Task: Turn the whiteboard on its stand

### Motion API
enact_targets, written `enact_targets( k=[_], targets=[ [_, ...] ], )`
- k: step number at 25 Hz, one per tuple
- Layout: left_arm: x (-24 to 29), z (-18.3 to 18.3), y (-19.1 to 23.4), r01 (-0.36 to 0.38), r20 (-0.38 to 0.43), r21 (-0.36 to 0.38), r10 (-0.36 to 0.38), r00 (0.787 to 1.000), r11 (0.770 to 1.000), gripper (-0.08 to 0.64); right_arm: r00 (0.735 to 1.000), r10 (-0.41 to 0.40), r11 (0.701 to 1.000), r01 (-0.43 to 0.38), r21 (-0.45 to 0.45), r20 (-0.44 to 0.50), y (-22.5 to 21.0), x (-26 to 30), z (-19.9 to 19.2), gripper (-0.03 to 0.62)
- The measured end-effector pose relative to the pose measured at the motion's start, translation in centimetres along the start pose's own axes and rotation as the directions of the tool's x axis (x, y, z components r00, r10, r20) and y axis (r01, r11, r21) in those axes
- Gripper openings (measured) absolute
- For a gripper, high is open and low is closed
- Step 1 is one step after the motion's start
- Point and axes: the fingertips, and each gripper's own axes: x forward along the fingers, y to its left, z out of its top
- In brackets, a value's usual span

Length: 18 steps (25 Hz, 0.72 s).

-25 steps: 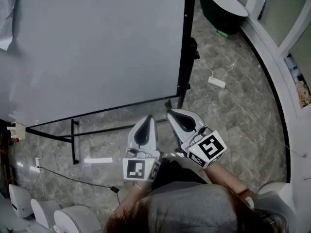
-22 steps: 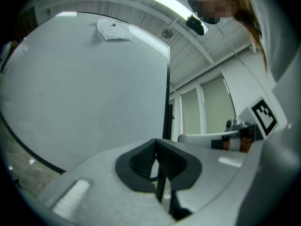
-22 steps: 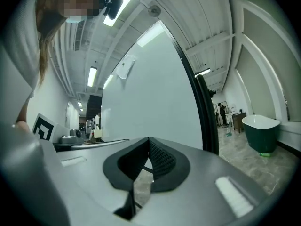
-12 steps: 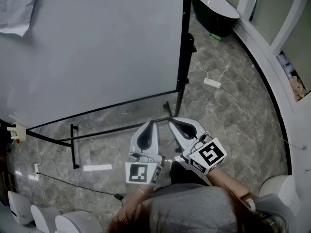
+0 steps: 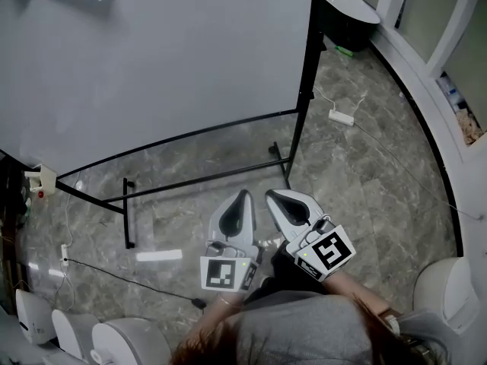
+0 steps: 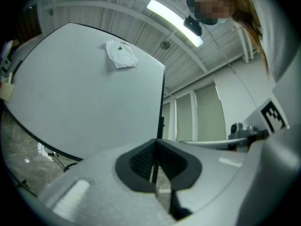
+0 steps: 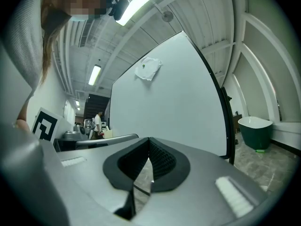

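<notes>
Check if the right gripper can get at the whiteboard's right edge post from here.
Probably yes. Nothing stands between the right gripper and the post; only the stand's low floor bar lies below. The gripper is short of the post, jaws shut, so they must open first.

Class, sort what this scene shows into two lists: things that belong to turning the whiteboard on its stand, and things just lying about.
Belongs to the job: whiteboard; its black stand; left gripper and right gripper, both with jaws shut and empty.

Just lying about: white power strip on the floor; dark green tub; black floor cable.
</notes>
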Motion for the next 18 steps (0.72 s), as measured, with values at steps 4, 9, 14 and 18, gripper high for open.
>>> enact_targets(
  k=[4,9,14,18],
  targets=[
    [-2.2,0.8,-0.6,0.025,0.01,0.005,-0.025,1.0,1.0,-0.005,0.999,-0.036,0.999,0.036,-0.007,0.001,2.3,-1.1,0.1,-0.006],
    [-3.6,1.8,-1.8,0.033,0.021,0.02,-0.034,0.999,0.999,-0.005,0.997,-0.077,0.997,0.077,-0.018,0.012,2.3,-2.7,1.2,-0.006],
    [-3.9,2.3,-3.5,0.031,0.033,0.008,-0.031,0.999,0.999,-0.005,0.997,-0.073,0.997,0.074,-0.035,0.04,2.5,-4.2,2.9,-0.006],
    [-4.1,1.9,-5.4,0.051,0.03,-0.001,-0.051,0.998,0.999,-0.005,0.996,-0.079,0.996,0.081,-0.042,0.05,2.5,-5.9,2.9,-0.005]
  ],
)
